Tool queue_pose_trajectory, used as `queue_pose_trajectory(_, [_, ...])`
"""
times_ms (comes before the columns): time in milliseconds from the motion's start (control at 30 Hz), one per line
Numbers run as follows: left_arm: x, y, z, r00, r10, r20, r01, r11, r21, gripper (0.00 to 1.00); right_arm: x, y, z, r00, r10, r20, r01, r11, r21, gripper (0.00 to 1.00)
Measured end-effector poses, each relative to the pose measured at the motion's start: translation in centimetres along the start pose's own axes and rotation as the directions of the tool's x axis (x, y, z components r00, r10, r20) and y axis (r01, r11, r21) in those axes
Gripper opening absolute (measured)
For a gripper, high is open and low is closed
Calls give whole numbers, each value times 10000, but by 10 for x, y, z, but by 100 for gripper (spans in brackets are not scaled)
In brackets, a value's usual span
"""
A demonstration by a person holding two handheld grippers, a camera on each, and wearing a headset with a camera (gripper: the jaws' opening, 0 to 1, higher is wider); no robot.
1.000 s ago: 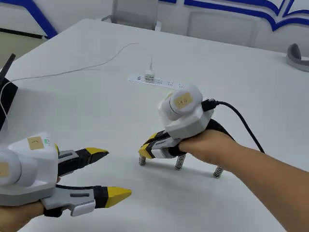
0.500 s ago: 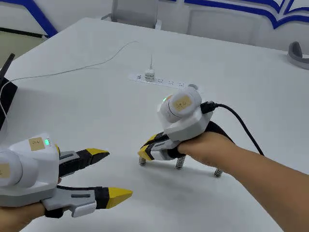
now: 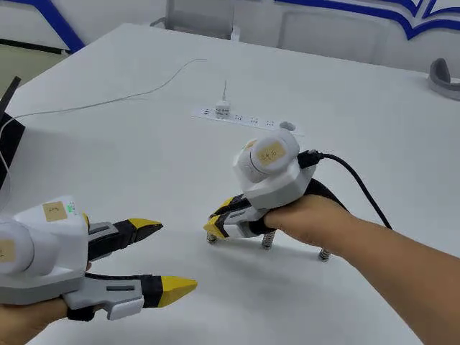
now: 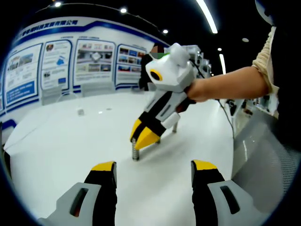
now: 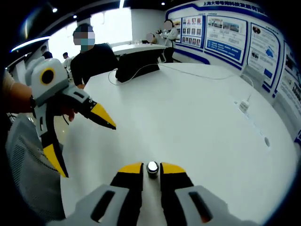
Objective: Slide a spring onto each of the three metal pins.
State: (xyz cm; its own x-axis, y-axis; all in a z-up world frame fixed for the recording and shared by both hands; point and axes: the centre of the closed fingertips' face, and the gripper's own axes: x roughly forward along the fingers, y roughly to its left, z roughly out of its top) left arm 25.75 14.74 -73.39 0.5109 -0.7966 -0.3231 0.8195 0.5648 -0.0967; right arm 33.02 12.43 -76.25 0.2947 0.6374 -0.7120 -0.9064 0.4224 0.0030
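Pinching a pin (image 5: 152, 168), right tongs (image 3: 214, 227) carry unreadable sticker (image 3: 272, 151).

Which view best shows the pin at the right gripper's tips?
Left gripper view: the pin stands side-on, spring coils visible, at the right gripper. Right gripper view gives its top end-on; head view, a glimpse.

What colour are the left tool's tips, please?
Yellow on the left tool, clearest in the left gripper view.

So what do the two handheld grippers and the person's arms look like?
The left gripper and right gripper have white-grey bodies, black jaws tipped with yellow points, and a tan sticker on top. A black cable leaves the right one. The right forearm is bare below a short beige sleeve.
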Motion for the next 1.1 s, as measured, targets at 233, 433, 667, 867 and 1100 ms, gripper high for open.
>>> queue_pose_trajectory(233, [1,0,1,10000,-25,-3,25,10000,21,65,-2,-1,0,10000,-66,62,66,10000,-22,17])
queue_pose_trajectory(433, [2,-1,2,10000,-54,3,54,10000,41,65,-3,-1,-1,9999,-114,109,114,9999,0,19])
queue_pose_trajectory(667, [3,-1,3,10000,-75,2,75,10000,64,65,-6,0,-5,9998,-159,144,158,9998,82,19])
queue_pose_trajectory(867, [4,-1,4,9999,-107,9,107,9999,98,65,-9,0,-7,9996,-216,187,213,9997,149,20])
queue_pose_trajectory(1100, [6,-1,5,9999,-143,-1,143,9998,114,65,-13,0,-9,9992,-296,252,291,9994,207,22])
